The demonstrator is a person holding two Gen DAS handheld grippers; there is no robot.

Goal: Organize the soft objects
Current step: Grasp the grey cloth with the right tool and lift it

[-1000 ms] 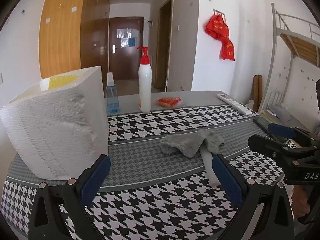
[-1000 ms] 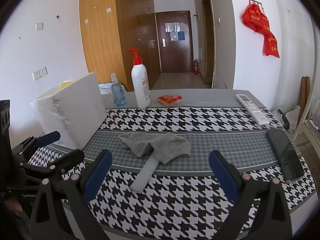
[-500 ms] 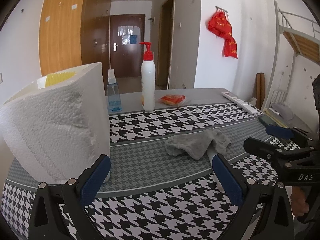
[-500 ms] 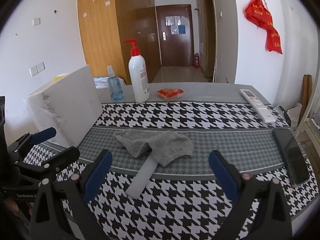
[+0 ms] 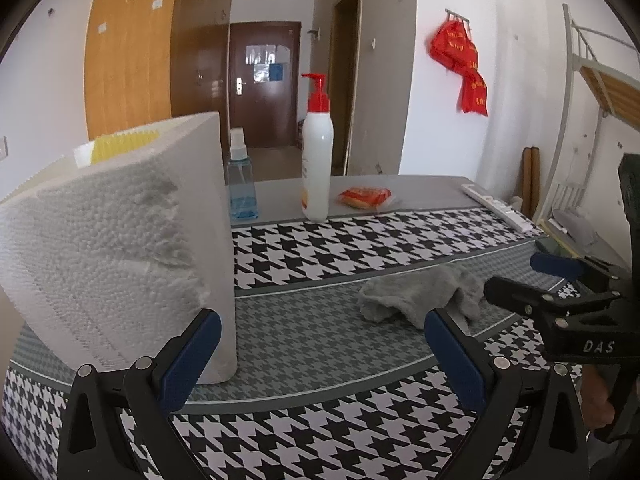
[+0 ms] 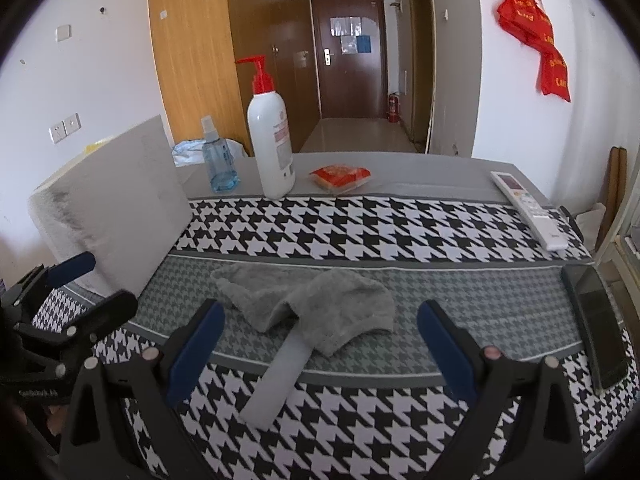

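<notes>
One grey cloth [image 6: 320,304] lay mid-table over one white stick [image 6: 276,380]; one foam box [image 5: 120,248], two bottles [image 6: 272,140]. Your left gripper [image 5: 320,360] and right gripper [image 6: 320,352] gaped wide, holding nothing, touching nothing.

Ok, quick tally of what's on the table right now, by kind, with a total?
Bottles: 2, the pump bottle and the blue spray bottle.
Grey cloth draped on a white handle: 1.
Foam box: 1.
Red snack packet: 1.
Remote control: 1.
Phone: 1.
Total: 7.
</notes>
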